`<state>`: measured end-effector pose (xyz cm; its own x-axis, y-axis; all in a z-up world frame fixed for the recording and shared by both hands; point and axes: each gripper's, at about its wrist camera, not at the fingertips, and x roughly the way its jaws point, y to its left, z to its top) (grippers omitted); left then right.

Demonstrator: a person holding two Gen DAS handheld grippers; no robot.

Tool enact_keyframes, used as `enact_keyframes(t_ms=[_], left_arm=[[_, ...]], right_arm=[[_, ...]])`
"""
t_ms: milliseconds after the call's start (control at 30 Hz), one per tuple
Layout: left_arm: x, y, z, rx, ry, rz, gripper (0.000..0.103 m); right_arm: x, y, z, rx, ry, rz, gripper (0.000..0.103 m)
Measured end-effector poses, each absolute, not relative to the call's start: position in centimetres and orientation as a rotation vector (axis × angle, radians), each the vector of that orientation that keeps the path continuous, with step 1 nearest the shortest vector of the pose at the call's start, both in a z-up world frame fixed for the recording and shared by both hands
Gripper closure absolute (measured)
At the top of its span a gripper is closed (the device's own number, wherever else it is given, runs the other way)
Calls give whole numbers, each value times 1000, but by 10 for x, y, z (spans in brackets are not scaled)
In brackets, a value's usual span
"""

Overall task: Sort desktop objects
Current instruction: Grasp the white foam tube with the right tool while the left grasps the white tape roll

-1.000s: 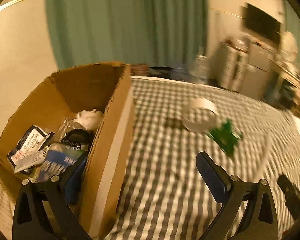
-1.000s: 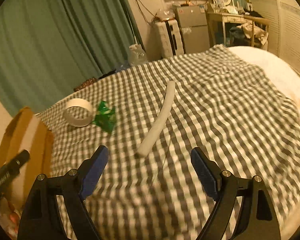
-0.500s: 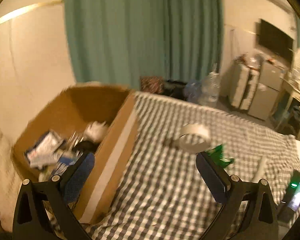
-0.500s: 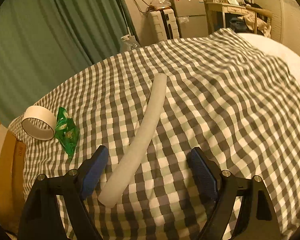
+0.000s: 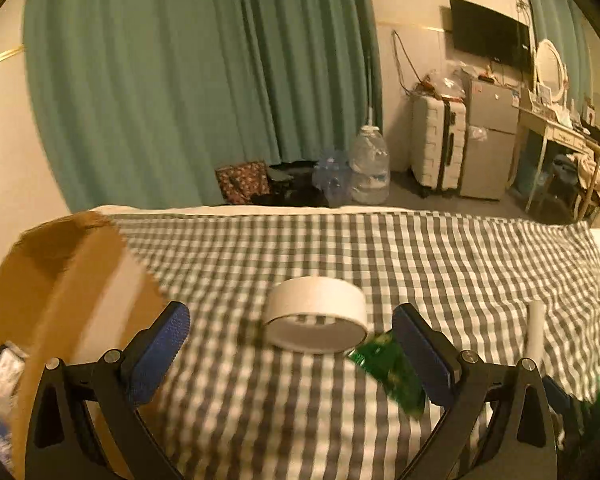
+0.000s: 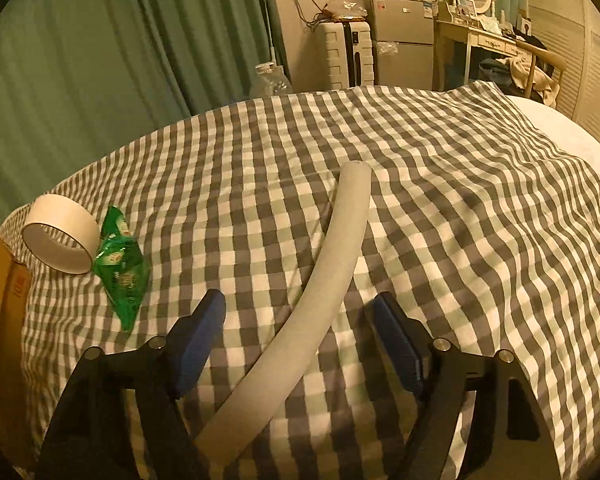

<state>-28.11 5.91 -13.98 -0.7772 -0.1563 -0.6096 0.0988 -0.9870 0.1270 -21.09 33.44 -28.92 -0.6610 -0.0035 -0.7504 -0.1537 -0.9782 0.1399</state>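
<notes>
- Tube, white foam, lies mid checked cloth, near end between right gripper pads, which have just been closing, not touching.
- Tape roll w/ green packet touching it, near cloth's left edge by cardboard box.
- Left gripper spread wide, empty.

I am making out no readable words anywhere. The green packet is showing printed marks too small and blurred to read, and the cardboard box is bearing a reddish stamp I cannot decipher.
</notes>
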Motion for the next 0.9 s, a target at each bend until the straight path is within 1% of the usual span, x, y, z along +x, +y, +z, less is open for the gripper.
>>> enact_keyframes(t_ms=[67, 133, 200, 300, 333, 367, 400, 433, 500, 633, 700, 800, 900], left_arm=[[-303, 68, -154, 1065, -188, -2835, 0], [-316, 73, -164, 1063, -254, -2797, 0], [-327, 73, -174, 1076, -270, -2780, 0], [-337, 63, -191, 1117, -244, -2753, 0], [-338, 57, -198, 1131, -204, -2765, 0], [-337, 51, -203, 1125, -165, -2786, 4], [-337, 47, -207, 1133, -156, -2783, 18], [-337, 45, -210, 1152, -180, -2767, 19], [-330, 41, -205, 1156, -193, -2800, 19], [-296, 26, -175, 1162, -89, -2865, 19], [-280, 24, -159, 1160, -64, -2867, 19], [-245, 23, -134, 1162, -75, -2892, 19], [-208, 19, -112, 1172, -15, -2927, 19]], right_arm=[[-211, 331, -291, -1251, 263, 2777, 27], [-211, 328, -292, -1256, 225, 2778, 27], [-211, 327, -291, -1258, 220, 2783, 27], [-210, 330, -291, -1251, 231, 2775, 34], [-210, 331, -290, -1248, 229, 2770, 39], [-209, 331, -290, -1244, 228, 2768, 52], [-208, 332, -289, -1236, 226, 2767, 65], [-208, 333, -288, -1235, 215, 2757, 86], [-206, 334, -285, -1233, 203, 2753, 86], [-194, 330, -270, -1220, 172, 2756, 86], [-184, 332, -261, -1210, 183, 2762, 86], [-165, 335, -245, -1216, 233, 2774, 86], [-146, 335, -225, -1211, 251, 2786, 86]])
